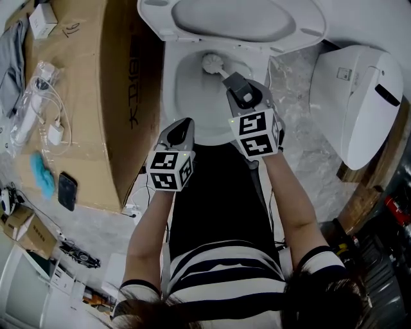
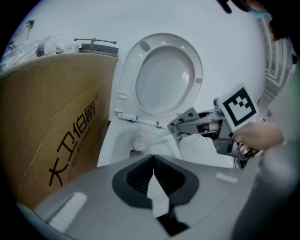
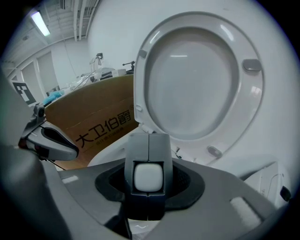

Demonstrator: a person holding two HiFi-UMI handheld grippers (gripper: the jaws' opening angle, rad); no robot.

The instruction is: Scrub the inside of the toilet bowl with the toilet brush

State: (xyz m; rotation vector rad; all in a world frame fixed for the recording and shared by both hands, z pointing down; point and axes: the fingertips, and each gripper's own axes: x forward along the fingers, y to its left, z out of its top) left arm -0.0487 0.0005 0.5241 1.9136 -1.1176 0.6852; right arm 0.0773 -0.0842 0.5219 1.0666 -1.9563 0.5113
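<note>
The white toilet bowl (image 1: 186, 96) stands at the top of the head view with its seat and lid (image 1: 237, 19) raised. The brush's white head (image 1: 212, 62) is down inside the bowl near the back wall. My right gripper (image 1: 232, 83) hangs over the bowl, shut on the brush handle. In the right gripper view the handle's white end (image 3: 148, 177) shows between the closed fingers (image 3: 140, 145). My left gripper (image 1: 185, 125) hovers at the bowl's front left rim, shut and empty. The left gripper view shows the brush head (image 2: 138, 142) and the right gripper (image 2: 187, 125) beyond its jaws.
A large cardboard box (image 1: 83, 96) stands close against the toilet's left side, with cables, a charger, a blue cloth (image 1: 43, 175) and a phone (image 1: 67, 191) on top. A second white toilet fixture (image 1: 359, 96) sits on the right. The person stands at the bowl's front.
</note>
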